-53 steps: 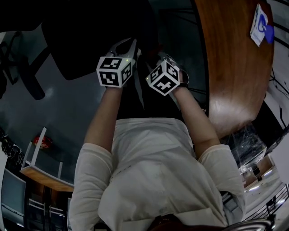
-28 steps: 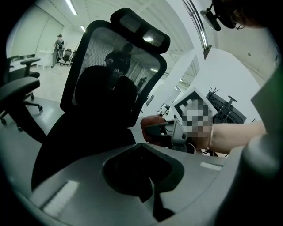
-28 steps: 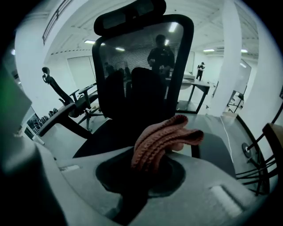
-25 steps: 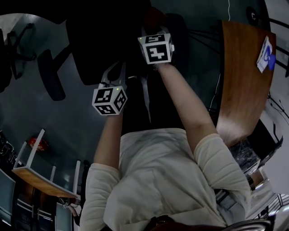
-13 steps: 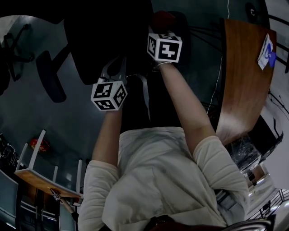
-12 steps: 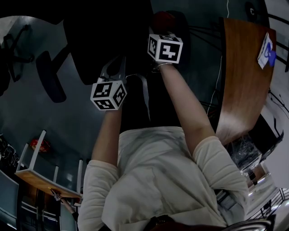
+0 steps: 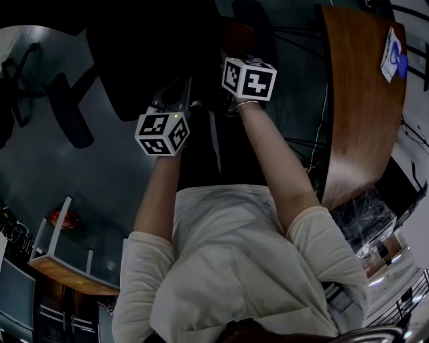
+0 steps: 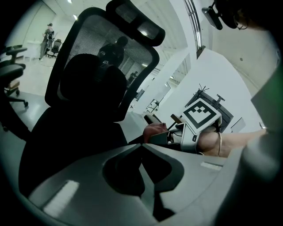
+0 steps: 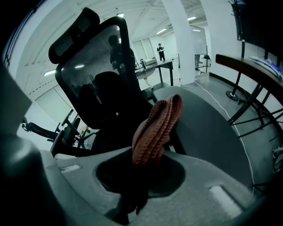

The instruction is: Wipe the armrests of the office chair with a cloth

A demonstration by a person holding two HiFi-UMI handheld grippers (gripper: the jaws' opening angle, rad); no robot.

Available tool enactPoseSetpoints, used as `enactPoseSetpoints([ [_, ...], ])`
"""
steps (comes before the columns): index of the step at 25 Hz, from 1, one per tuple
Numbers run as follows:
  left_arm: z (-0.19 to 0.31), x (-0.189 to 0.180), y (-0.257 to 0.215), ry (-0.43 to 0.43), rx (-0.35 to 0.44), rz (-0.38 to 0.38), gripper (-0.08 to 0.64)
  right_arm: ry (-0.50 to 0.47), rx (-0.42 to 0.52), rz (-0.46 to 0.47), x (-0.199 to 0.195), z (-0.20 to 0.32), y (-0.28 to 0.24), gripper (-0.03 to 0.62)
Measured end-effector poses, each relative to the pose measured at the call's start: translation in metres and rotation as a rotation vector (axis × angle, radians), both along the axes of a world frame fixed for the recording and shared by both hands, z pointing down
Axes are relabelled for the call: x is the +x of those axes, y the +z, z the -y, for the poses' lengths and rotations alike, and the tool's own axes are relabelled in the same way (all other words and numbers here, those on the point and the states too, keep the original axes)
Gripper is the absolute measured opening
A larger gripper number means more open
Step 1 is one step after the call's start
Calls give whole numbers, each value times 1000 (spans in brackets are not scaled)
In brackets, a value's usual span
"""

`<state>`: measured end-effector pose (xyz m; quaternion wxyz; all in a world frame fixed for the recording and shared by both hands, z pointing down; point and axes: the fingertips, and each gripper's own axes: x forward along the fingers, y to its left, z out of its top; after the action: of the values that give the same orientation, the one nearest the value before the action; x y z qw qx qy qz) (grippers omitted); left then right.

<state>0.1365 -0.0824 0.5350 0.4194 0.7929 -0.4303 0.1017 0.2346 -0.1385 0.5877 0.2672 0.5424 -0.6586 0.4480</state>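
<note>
A black mesh-backed office chair [image 7: 151, 53] stands in front of me; its back [image 8: 104, 57] also fills the left gripper view. My right gripper [image 7: 234, 52] is shut on a reddish-brown cloth [image 7: 238, 33], held at the chair's right armrest [image 7: 253, 17]. In the right gripper view the folded cloth [image 9: 157, 126] sticks up from the right gripper [image 9: 143, 161], with the chair back [image 9: 95, 62] behind it. The dim light hides whether cloth and armrest touch. My left gripper [image 7: 175, 94] hangs nearer my body by the seat; it [image 8: 141, 148] is shut and holds nothing. The left armrest [image 7: 66, 110] juts out at the left.
A curved wooden desk [image 7: 358, 100] stands close on the right with a blue-and-white paper [image 7: 392, 47] on it and cables [image 7: 315, 134] beside it. Another chair's base [image 7: 17, 74] is at the far left. A small white table [image 7: 64, 261] stands at the lower left.
The right gripper reached forward from beside the left one to the right armrest with the cloth, then slid slightly back along it. The left gripper stayed nearly still.
</note>
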Motion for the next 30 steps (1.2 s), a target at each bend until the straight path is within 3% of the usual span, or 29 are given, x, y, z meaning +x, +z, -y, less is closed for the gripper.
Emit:
enactPoseSetpoints([
  [14, -55, 22, -13, -63, 30, 3, 17, -190, -60, -32, 28, -103, 4, 48],
  [26, -111, 42, -25, -162, 35, 11, 17, -198, -103, -88, 102, -154, 7, 48],
  [30, -121, 35, -46, -233, 72, 7, 17, -323, -38, -84, 93, -168, -15, 48],
])
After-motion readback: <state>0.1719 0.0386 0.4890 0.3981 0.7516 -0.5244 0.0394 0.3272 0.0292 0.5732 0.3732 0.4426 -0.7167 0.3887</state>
